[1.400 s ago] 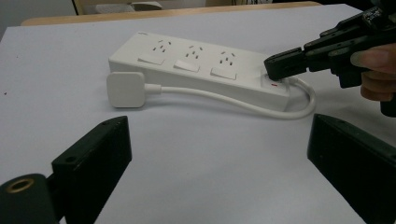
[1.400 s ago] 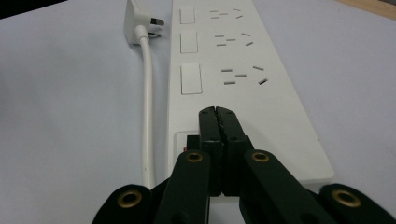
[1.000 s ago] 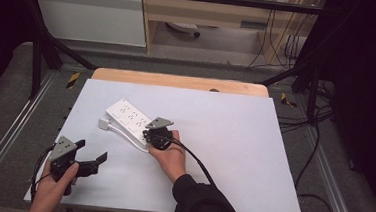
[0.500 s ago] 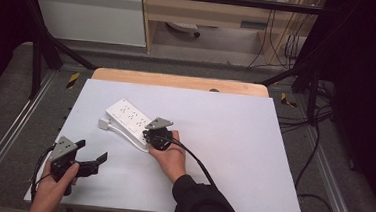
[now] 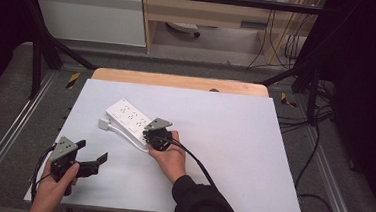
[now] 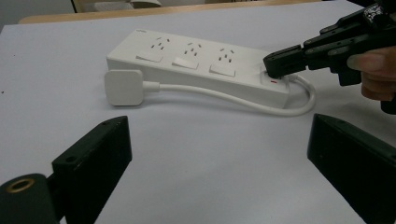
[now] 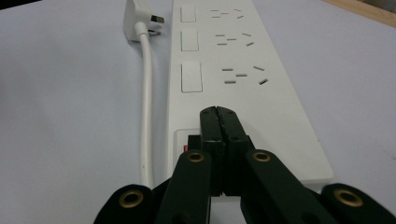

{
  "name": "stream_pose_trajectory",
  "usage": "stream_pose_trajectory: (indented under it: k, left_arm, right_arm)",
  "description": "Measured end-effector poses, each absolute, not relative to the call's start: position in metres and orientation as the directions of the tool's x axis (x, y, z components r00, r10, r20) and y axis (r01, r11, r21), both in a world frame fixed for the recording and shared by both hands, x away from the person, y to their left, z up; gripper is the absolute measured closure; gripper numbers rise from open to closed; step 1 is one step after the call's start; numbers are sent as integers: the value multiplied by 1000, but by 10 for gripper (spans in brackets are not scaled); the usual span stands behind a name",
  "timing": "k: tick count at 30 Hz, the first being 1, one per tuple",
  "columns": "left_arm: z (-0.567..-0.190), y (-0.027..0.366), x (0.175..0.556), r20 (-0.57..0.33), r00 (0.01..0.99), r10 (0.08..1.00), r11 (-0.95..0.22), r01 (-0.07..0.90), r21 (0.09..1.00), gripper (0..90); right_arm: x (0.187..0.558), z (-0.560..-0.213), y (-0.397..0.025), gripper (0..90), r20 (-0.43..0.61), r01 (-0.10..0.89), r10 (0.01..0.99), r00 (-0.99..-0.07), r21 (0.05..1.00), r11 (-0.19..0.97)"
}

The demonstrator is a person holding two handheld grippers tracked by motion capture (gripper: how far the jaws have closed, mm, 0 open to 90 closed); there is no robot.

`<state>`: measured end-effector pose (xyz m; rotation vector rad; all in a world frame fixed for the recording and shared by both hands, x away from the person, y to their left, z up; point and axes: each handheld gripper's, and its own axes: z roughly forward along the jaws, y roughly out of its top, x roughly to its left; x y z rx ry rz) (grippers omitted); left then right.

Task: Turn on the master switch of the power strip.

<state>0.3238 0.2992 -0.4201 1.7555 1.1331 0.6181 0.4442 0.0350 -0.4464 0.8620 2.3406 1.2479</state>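
Two claws share the table (image 5: 252,155): the right claw (image 5: 155,136), jaws pressed together, tips on the near end of the power strip (image 5: 131,119), whose length runs away up-left; the left claw (image 5: 92,160) waits wide open, empty, well apart.

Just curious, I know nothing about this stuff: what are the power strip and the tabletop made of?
The power strip looks like smooth white moulded plastic with a faint sheen. The tabletop seems a matte pale sheet, perhaps laminate, over a wooden board showing at the far edge.

White power strip (image 6: 201,65), red-marked switch (image 6: 272,80), black jaws.
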Motion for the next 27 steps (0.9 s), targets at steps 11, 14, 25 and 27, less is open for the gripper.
stream_pose_trajectory:
  k: [11,14,25,27]
  left_arm:
    - [-420,299,324,-68,450,890,-147,426,893,65]
    - [-420,299,324,-68,450,890,-146,425,893,65]
    - [-420,300,324,-70,450,890,-144,424,894,65]
    - [-420,300,324,-70,451,890,-144,424,894,65]
  right_arm:
    - [444,-446,35,900,-11,357,661,-750,835,419]
    - [445,-446,34,900,2,366,662,-750,835,412]
    - [444,-448,34,900,1,361,669,-744,842,400]
    - [444,-448,34,900,3,362,668,-744,843,399]
